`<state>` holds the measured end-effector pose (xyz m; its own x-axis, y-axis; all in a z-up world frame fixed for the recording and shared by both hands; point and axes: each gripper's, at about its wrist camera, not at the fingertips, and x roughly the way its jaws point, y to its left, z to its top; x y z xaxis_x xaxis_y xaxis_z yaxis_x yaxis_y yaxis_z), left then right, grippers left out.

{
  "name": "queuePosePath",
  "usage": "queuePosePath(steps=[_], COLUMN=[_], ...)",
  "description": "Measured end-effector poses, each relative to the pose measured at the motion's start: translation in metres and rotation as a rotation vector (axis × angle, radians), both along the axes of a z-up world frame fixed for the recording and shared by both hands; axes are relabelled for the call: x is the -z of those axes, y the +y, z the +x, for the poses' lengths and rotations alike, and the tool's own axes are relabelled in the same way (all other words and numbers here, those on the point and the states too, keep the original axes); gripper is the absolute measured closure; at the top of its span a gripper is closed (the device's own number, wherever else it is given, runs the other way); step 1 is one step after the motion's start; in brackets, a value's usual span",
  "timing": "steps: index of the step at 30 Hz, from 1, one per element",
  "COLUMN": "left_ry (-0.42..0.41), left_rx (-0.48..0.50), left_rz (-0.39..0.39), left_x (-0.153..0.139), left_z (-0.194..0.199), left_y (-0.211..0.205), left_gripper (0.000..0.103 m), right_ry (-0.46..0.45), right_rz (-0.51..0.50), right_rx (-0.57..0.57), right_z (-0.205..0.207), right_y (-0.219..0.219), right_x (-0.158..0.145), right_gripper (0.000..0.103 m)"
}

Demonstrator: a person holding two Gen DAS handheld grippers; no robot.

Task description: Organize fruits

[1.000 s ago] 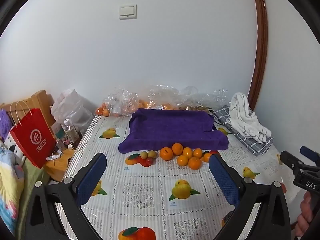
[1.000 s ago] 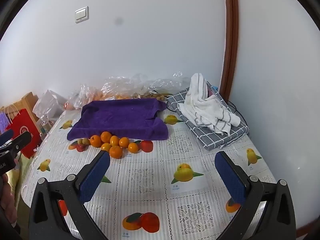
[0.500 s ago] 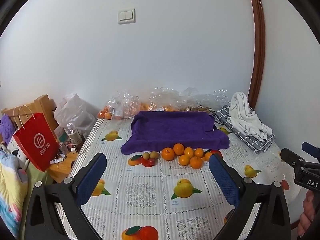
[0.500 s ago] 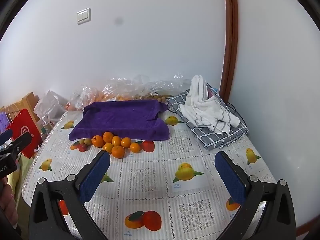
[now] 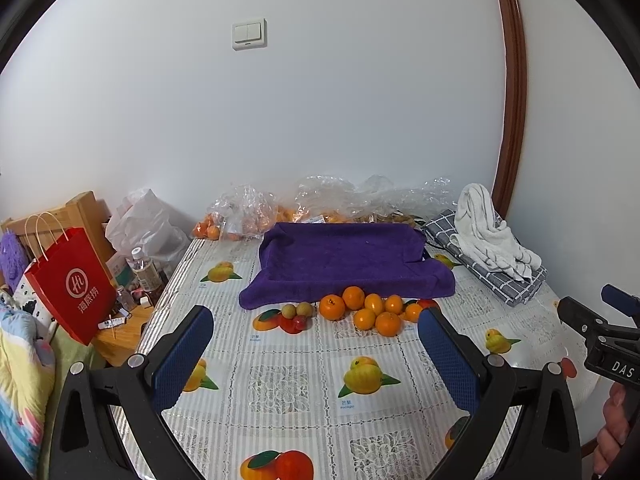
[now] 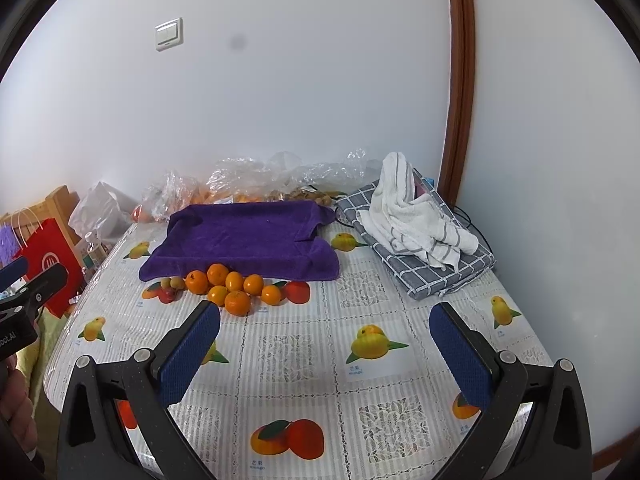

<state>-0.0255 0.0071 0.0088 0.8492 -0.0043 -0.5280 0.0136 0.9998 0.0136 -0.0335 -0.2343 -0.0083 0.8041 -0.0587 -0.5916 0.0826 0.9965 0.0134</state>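
Both the left gripper (image 5: 316,354) and right gripper (image 6: 324,350) hung empty, jaws wide apart, well short of the 7 oranges (image 5: 366,309) clustered against the purple towel (image 5: 344,262), probably their landing spot.

Soft, even room light on both my wrist feeds, no harsh glare.

I see a pale wall (image 5: 360,100) evenly lit, with only faint shadows under the oranges (image 5: 366,308) and the purple towel (image 6: 244,240). Fisheye bending curves the door frame (image 6: 460,80) and blackens every corner. A dark smudge sits on my right feed, upper centre. Centre detail is sharp; the plastic bags (image 5: 340,196) give small sparkles, and the edges soften.
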Motion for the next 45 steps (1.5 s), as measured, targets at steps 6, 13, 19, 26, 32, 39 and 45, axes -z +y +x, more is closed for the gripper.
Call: queuePosePath(steps=[6,13,19,26,32,39,45], left_ry=[-0.002,0.0,-0.001,0.003,0.005,0.006,0.001], left_rx=[0.0,0.0,0.001,0.006,0.012,0.012,0.012], left_rz=[-0.001,0.001,0.0,0.002,0.002,0.002,0.001], left_x=[0.0006,-0.0001,-0.0015,-0.0028,-0.0017,-0.0015,-0.0013], left_z=[-0.0014,-0.0007,0.0007,0.0021,0.0015,0.0019,-0.0008], left_y=[-0.0035,-0.0045,-0.006,-0.0068,-0.0073,-0.0069,-0.0061], left_gripper=[0.0,0.0,0.0,0.0,0.0,0.0,0.0], right_ry=[-0.004,-0.004,-0.009,-0.009,-0.01,-0.01,-0.011], right_rz=[-0.001,-0.001,-0.008,-0.007,-0.006,-0.005,-0.006], right_rx=[0.005,0.013,0.008,0.007,0.004,-0.001,-0.001], right_z=[-0.0025,-0.0024,-0.004,-0.0043,-0.0045,-0.0038,-0.0048], right_y=[0.0007,0.0005,0.0023,0.0023,0.0018,0.0019,0.0039], right_x=[0.0018,0.001,0.0002,-0.0007,-0.0012,-0.0017,-0.0005], right_gripper=[0.0,0.0,0.0,0.0,0.0,0.0,0.0])
